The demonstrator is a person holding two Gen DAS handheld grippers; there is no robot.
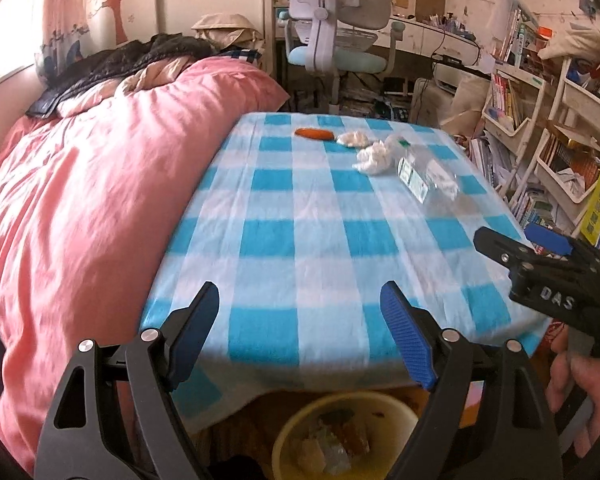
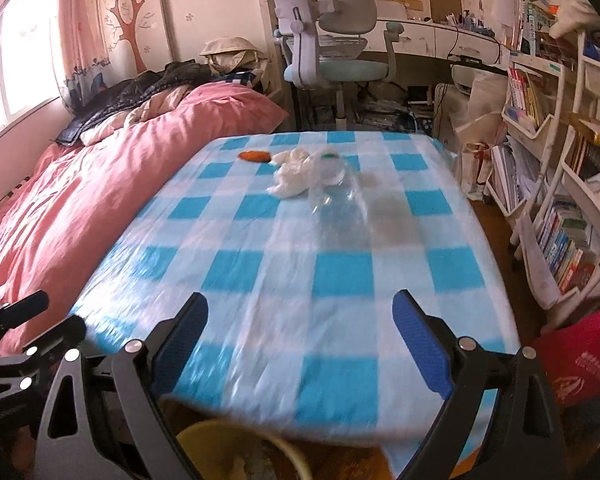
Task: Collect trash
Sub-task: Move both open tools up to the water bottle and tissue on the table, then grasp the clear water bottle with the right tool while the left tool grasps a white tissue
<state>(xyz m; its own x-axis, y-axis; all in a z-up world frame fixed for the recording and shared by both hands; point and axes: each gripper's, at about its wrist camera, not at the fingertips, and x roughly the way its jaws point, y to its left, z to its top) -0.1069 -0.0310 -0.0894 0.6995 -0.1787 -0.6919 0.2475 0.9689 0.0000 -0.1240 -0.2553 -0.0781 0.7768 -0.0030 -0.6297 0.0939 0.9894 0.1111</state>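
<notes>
Both hand-held grippers, left (image 1: pixel 300 332) and right (image 2: pixel 300 344), stand apart, empty. Ahead, the clear bottle (image 1: pixel 426 178) may roll off the bench (image 1: pixel 300 240) if nudged.

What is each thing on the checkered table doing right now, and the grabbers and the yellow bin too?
Plastic bottle: lying on its side, green cap on.
Crumpled tissues: lying loose beside the bottle.
Orange wrapper: lying flat at the far end.
Yellow bin: on the floor below the near table edge, trash already inside.
Left gripper: open, empty.
Right gripper: open, empty.
</notes>
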